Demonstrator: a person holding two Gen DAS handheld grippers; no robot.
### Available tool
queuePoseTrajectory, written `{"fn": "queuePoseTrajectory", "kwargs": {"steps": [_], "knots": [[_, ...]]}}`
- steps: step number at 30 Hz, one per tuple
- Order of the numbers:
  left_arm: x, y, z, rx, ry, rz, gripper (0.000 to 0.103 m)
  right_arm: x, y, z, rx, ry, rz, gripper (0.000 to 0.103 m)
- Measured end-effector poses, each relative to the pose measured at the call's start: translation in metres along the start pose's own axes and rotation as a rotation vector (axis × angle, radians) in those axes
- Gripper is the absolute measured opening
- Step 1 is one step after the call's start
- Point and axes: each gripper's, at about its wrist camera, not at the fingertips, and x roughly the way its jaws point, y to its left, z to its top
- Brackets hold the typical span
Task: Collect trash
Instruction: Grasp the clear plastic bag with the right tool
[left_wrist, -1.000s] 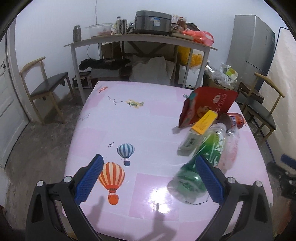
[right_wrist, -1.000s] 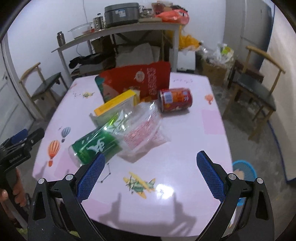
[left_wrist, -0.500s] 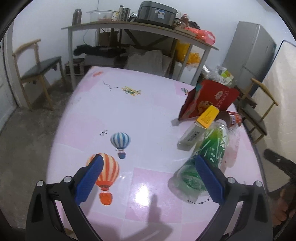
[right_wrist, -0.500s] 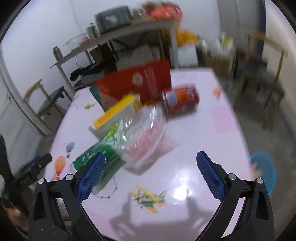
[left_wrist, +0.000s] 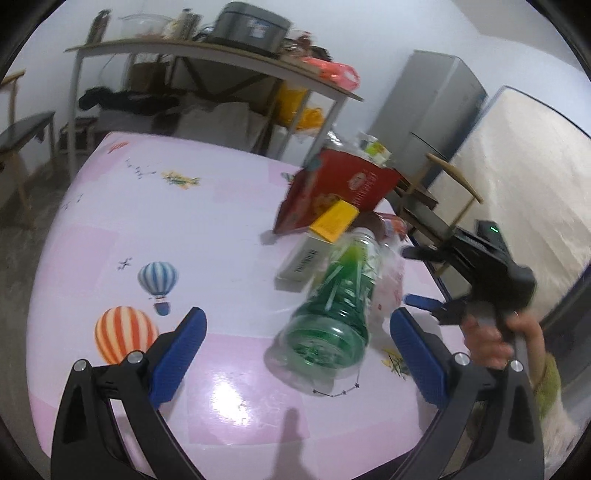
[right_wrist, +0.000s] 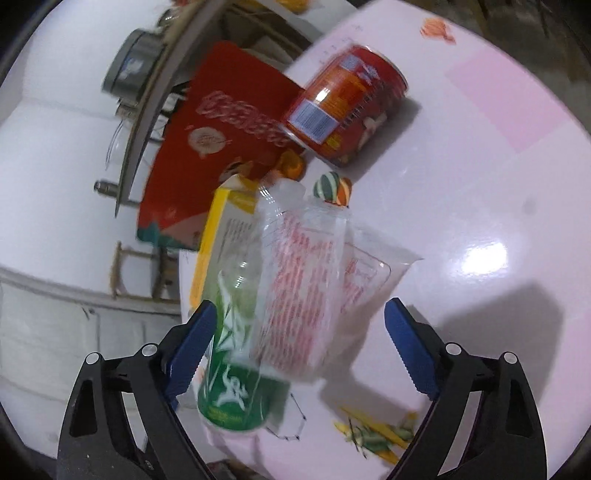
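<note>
Pink tablecloth (left_wrist: 207, 229) printed with hot-air balloons and small planes covers the table; white walls, a cluttered shelf table (left_wrist: 207, 55) and a grey fridge (left_wrist: 428, 99) stand behind.

Trash sits in one heap toward the table's 3 o'clock side in the left wrist view. Green-labelled plastic bottle (left_wrist: 332, 306) lies on its side, base toward the camera, neck pointing to 1 o'clock. Clear plastic bag with red print (right_wrist: 310, 295) drapes over the bottle's right flank, touching it. Yellow-topped carton (left_wrist: 317, 243) lies just beside the bottle at its 11 o'clock. Red snack bag (left_wrist: 340, 192) stands tilted behind the carton, at 12 o'clock from it. Red can (right_wrist: 347, 103) lies on its side at 1 o'clock from the heap in the right wrist view, close against the snack bag.

Right gripper (right_wrist: 295, 350): jaws wide but closing, the bottle's lower body and the clear bag between the blue pads. No firm pad contact visible; motion blur limits the reading. A hand (left_wrist: 487, 336) carries this gripper at 3 o'clock in the left wrist view.

Left gripper (left_wrist: 295, 354): jaws wide apart, holding nothing; the bottle's base lies just ahead, between the fingertips' lines.
</note>
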Motion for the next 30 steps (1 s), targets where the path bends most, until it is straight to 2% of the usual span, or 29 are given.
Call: {"fn": "queuePoseTrajectory", "kwargs": {"steps": [3,6,8,12,20,26,30], "knots": [[0.004,-0.011,-0.003,0.048,0.005,-0.018,0.097,0.016,-0.006,0.004,0.071,0.027,0.031,0.076],[0.01,-0.019,-0.006,0.078,0.018,-0.031,0.097,0.023,-0.011,0.003,0.12,0.041,0.064,0.062],[0.014,-0.023,-0.007,0.086,0.025,-0.047,0.097,0.024,-0.011,0.002,0.124,0.044,0.06,0.042],[0.022,-0.024,-0.007,0.077,0.038,-0.064,0.094,0.019,-0.015,-0.002,0.13,0.052,0.048,0.027],[0.036,-0.016,0.001,0.065,0.063,-0.041,0.091,-0.008,-0.008,-0.017,-0.01,0.015,-0.087,0.02],[0.07,-0.016,0.002,0.123,0.184,0.0,0.09,-0.033,0.016,-0.039,-0.221,-0.021,-0.25,0.021],[0.081,-0.019,0.002,0.151,0.219,0.027,0.079,-0.033,0.008,-0.043,-0.254,-0.032,-0.305,0.021]]}}
